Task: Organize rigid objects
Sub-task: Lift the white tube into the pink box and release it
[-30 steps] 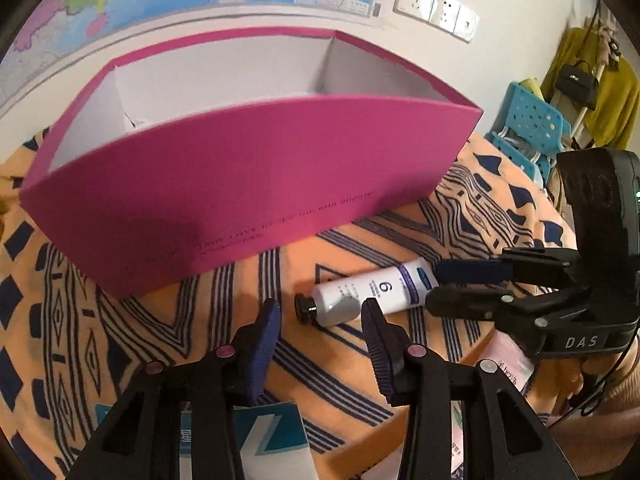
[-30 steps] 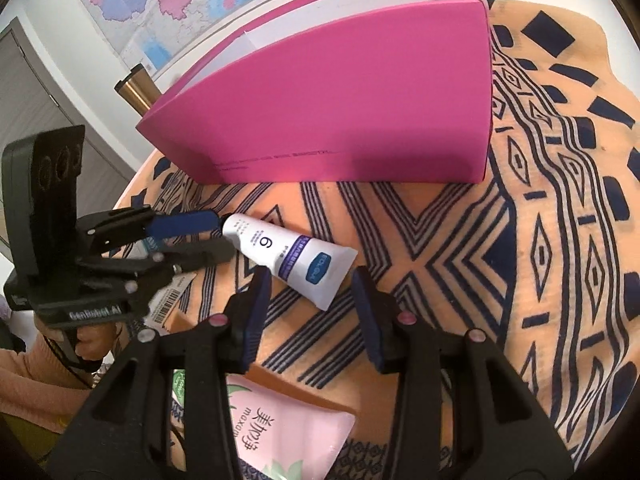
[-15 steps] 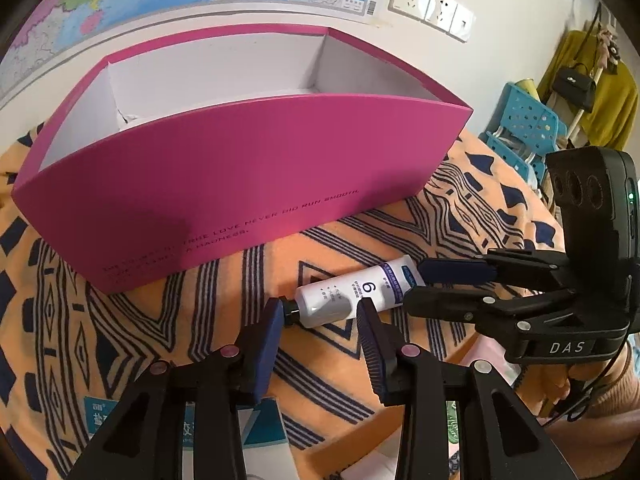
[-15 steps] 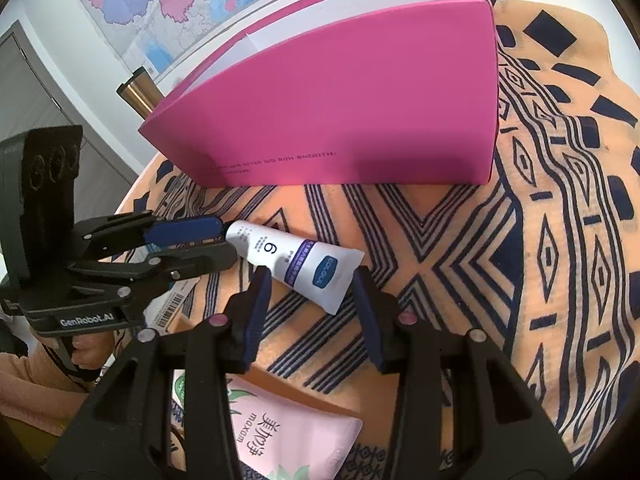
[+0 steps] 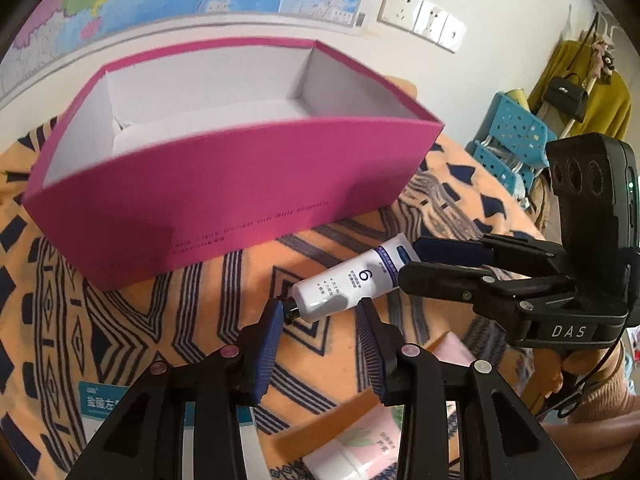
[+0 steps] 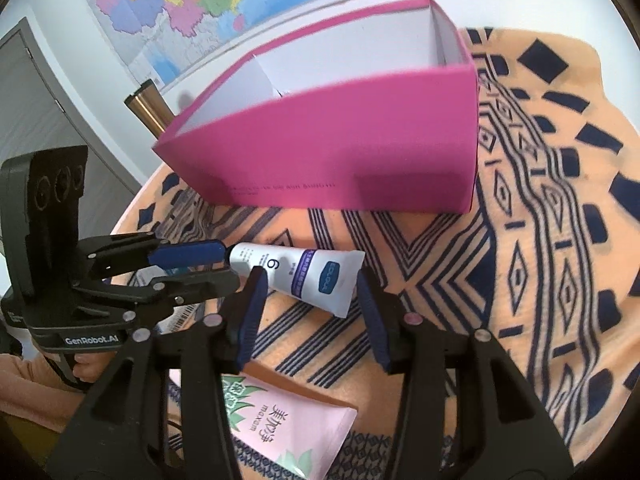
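The white tube marked "6" lies on the table between both grippers' open jaws, left gripper at its cap, right gripper straddling its crimped end.

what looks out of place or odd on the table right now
Little stands out. The white tube lies on its side on the patterned cloth outside the pink box, both grippers open at its ends. A pink packet and a blue-and-white box also lie loose. No spills or damage show.
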